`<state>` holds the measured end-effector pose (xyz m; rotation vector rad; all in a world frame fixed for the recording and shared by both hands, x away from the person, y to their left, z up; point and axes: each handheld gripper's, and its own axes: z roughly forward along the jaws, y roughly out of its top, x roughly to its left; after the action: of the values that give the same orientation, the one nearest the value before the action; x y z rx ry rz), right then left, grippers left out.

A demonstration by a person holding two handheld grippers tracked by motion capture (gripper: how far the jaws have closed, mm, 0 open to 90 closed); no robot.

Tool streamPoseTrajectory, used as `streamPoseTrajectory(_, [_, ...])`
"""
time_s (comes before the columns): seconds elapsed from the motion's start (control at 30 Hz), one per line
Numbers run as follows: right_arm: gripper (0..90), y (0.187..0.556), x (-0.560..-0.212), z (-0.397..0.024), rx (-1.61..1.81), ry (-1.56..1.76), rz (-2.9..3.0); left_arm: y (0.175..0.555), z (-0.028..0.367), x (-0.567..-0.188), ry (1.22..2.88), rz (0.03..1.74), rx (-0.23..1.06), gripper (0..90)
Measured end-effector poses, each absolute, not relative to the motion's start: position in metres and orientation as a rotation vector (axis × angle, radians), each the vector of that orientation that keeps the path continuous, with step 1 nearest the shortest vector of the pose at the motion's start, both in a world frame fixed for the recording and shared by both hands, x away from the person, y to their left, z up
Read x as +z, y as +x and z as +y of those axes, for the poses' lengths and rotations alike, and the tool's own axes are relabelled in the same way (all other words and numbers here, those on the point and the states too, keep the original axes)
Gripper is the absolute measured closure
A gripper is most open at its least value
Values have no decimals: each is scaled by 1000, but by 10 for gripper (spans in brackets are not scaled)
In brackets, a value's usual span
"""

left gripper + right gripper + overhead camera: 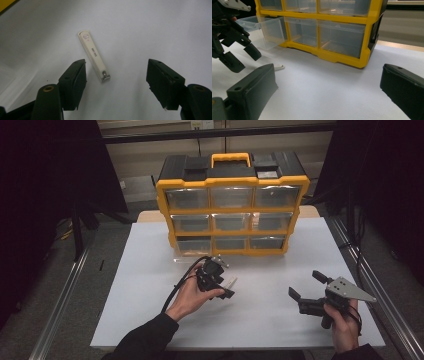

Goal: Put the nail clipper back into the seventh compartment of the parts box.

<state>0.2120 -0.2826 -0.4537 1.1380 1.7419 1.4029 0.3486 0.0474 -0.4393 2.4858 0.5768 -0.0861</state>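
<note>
A white nail clipper point(93, 55) lies flat on the white table point(260, 320). My left gripper point(116, 67) hangs just above it, open, with a black jaw on either side and nothing held. From above, the left gripper point(222, 279) is at the table's middle, tilted down over the clipper point(231, 281). My right gripper point(306, 285) stands open and empty at the right, near the front. Looking along it point(329, 75), I see the clipper point(278, 67) and the left gripper point(234, 50) farther off.
A yellow and black drawer organizer point(232, 205) with clear drawers stands at the back of the table. Its bottom-left drawer point(262, 30) is pulled out and looks empty. Metal rails run along both sides of the table.
</note>
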Motion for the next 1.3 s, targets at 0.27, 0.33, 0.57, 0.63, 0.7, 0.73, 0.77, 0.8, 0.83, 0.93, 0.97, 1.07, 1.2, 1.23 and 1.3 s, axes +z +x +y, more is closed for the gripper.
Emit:
streamPoseTrajectory(0.27, [0, 212, -454, -283, 1403, 1139, 1743, 354, 38, -445, 2541, 592, -124, 433])
streamPoseTrajectory(0.33, [0, 212, -454, -283, 1402, 1136, 1743, 356, 36, -446, 2554, 599, -116, 454])
streamPoseTrajectory(0.57, [0, 212, -454, -283, 1404, 1137, 1742, 361, 34, -451, 2596, 630, -126, 529])
streamPoseTrajectory(0.63, [0, 212, -454, -283, 1405, 1136, 1740, 361, 34, -451, 2598, 635, -125, 562])
streamPoseTrajectory(0.7, [0, 212, -454, -283, 1405, 1138, 1744, 362, 33, -451, 2612, 639, -123, 573])
streamPoseTrajectory(0.73, [0, 212, -454, -283, 1404, 1135, 1747, 362, 30, -452, 2615, 639, -105, 583])
streamPoseTrajectory(0.77, [0, 212, -454, -283, 1404, 1137, 1749, 362, 30, -452, 2615, 639, -105, 581])
streamPoseTrajectory(0.8, [0, 212, -454, -283, 1403, 1135, 1751, 362, 29, -453, 2621, 637, -91, 585])
streamPoseTrajectory(0.83, [0, 212, -454, -283, 1404, 1135, 1748, 362, 28, -453, 2632, 647, -89, 593])
streamPoseTrajectory(0.93, [0, 212, -454, -283, 1404, 1133, 1748, 363, 28, -454, 2633, 645, -67, 624])
streamPoseTrajectory(0.97, [0, 212, -454, -283, 1405, 1138, 1744, 363, 28, -454, 2633, 645, -67, 657])
streamPoseTrajectory(1.07, [0, 212, -454, -283, 1403, 1133, 1749, 365, 29, -455, 2629, 658, -67, 689])
streamPoseTrajectory(1.2, [0, 212, -454, -282, 1403, 1135, 1743, 364, 28, -455, 2636, 657, -45, 721])
streamPoseTrajectory(1.23, [0, 212, -454, -282, 1403, 1135, 1743, 364, 28, -455, 2639, 654, -39, 721])
streamPoseTrajectory(1.3, [0, 212, -454, -282, 1405, 1135, 1746, 363, 28, -455, 2633, 670, -43, 746])
